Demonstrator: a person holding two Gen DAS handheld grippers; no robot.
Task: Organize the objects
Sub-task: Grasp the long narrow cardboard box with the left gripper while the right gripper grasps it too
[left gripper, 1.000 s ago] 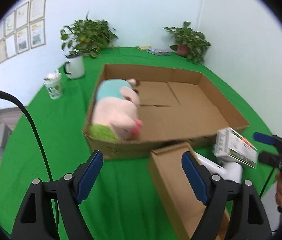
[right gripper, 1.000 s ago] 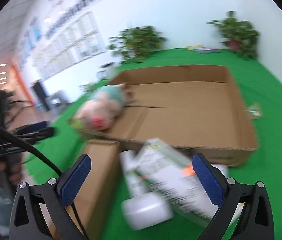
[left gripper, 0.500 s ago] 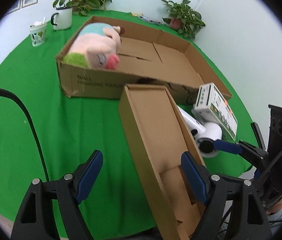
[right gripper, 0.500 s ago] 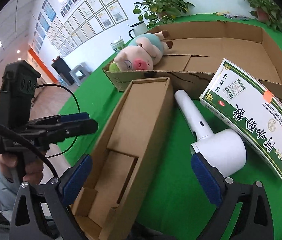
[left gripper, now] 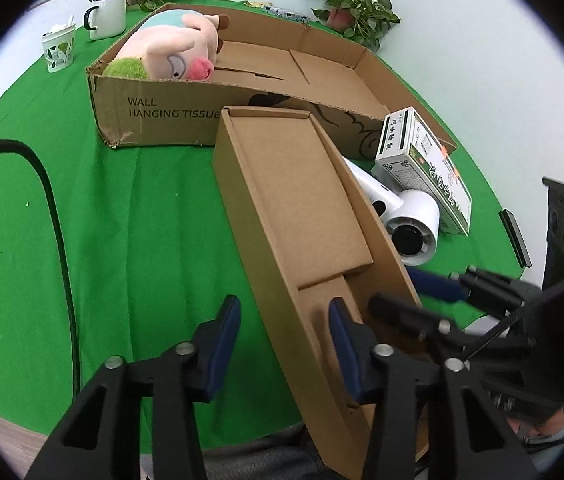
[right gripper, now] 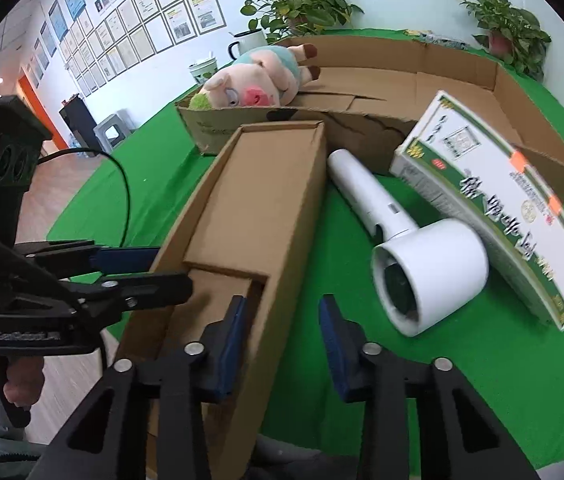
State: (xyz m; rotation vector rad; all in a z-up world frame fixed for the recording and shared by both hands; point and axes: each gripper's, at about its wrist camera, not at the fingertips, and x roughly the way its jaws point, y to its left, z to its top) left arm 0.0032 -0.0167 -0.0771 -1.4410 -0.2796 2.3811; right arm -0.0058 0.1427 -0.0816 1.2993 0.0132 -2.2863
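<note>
Only the pink plush pig (left gripper: 170,54) lies in the large shallow cardboard tray (left gripper: 322,76). The white hair dryer (right gripper: 410,248), green-and-white carton (right gripper: 494,200) and long narrow cardboard box (left gripper: 302,216) remain outside. The left gripper (left gripper: 284,344) and right gripper (right gripper: 282,340), fingers apart, each straddle a side wall of that box, neither visibly clamped.

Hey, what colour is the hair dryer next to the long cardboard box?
White hair dryer, clearest in the right wrist view.

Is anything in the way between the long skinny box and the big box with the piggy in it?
Nothing visible. The long box already has its far end at the front wall of the big box; the hair dryer lies beside it.
</note>
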